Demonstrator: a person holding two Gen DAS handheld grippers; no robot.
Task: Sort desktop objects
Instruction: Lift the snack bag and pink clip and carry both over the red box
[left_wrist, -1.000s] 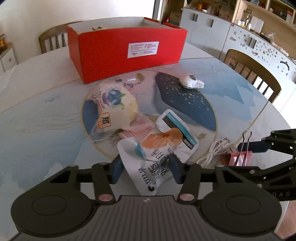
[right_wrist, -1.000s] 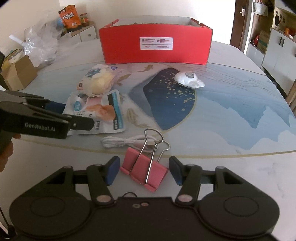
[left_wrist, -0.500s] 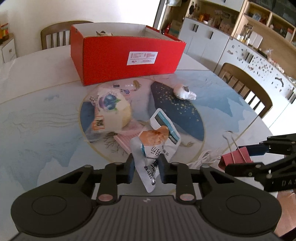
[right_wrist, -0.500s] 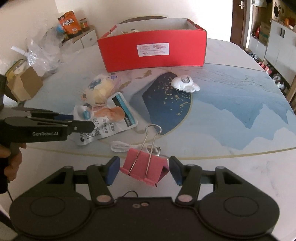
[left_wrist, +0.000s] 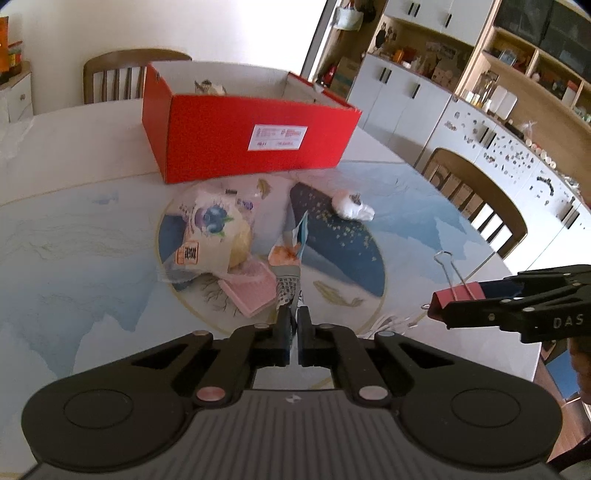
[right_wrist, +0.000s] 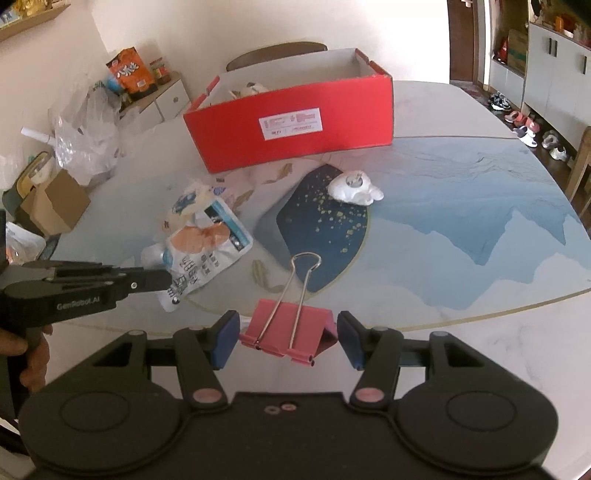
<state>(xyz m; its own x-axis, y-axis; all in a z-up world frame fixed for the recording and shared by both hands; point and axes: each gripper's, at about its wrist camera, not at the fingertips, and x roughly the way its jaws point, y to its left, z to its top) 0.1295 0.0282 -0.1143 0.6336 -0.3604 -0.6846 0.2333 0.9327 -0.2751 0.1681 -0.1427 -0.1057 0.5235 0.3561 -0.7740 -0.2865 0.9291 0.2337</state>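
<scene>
Crinkly snack pouch (left_wrist: 291, 258) now lifted, edge-on

Both tongs are matte black plastic. The left tongs (left_wrist: 294, 326) show a ribbed grey-black deck with a small white emblem, two round discs at the sides, linked arms on pinkish pivot pins, and dark blue finger pads. The right tongs (right_wrist: 288, 334) have the same discs, pins and blue pads (right_wrist: 227, 332), with two small screws mid-body. White lettering marks each side arm.
</scene>
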